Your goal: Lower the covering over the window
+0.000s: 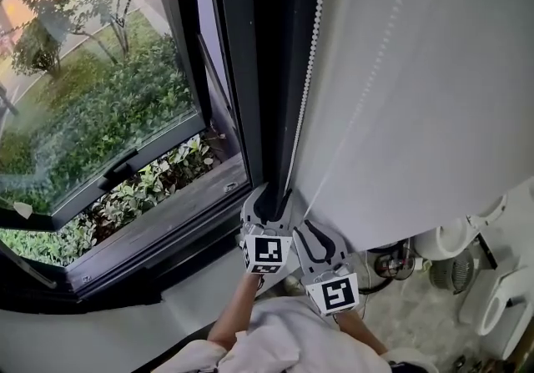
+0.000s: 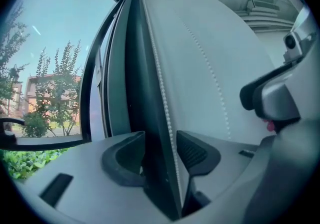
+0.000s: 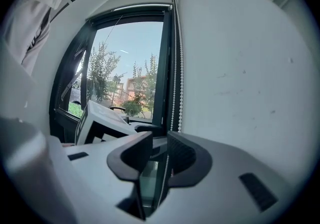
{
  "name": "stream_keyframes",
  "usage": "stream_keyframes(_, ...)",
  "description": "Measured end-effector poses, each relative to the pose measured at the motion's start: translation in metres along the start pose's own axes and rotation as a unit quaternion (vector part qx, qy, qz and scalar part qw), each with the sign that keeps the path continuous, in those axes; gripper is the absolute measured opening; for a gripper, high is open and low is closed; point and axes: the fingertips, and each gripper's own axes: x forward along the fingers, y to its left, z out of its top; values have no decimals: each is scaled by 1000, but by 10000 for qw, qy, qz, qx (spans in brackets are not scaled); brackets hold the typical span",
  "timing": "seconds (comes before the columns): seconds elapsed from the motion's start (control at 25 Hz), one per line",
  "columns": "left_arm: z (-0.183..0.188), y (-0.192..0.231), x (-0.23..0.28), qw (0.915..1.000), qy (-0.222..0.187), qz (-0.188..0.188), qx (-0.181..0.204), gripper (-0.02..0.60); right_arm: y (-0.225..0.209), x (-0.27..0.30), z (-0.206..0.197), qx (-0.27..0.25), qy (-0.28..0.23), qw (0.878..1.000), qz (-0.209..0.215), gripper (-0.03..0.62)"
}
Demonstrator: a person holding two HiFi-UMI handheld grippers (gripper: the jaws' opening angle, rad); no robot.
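**Grippers loose around the white beaded pull chain**

Left gripper stands wide open. Right gripper is narrower but not clamped. The chain runs between both pairs of jaws, beside the dark window frame. I'd clamp 1 gripper squarely on the beads, pull straight down, then alternate the 2. The white fabric roller blind hangs smooth right of the frame, with its hem near the grippers.
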Motion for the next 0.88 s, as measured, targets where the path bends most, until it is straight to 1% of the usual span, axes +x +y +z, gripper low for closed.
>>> stream_keyframes(0.2, -6, 1, 8, 9999, 73, 140, 36, 209, -4, -7, -1, 51, 19, 9999, -158, 84)
stream_keyframes(0.28, -6, 3, 8, 9998, 59, 199, 36, 202, -5, -10, -2, 71, 42, 9998, -199, 84)
stream_keyframes(0.32, -7, 4, 7, 9998, 40, 210, 32, 188, -5, -12, -2, 79, 56, 9997, -213, 84)
stream_keyframes(0.36, -7, 5, 6, 9998, 20, 183, 19, 154, -5, -13, -3, 89, 68, 9997, -224, 84)
stream_keyframes(0.4, -7, 6, 5, 9999, 3, 109, -3, 135, -5, -14, -4, 99, 78, 9997, -228, 84)
stream_keyframes(0.56, -7, 5, 3, 9998, 40, -190, -59, 106, -2, -14, -5, 101, 73, 9998, -165, 84)
stream_keyframes(0.88, -4, 0, -6, 9988, 21, -439, -191, 20, 9, -14, -5, 134, 73, 9999, 23, 84)
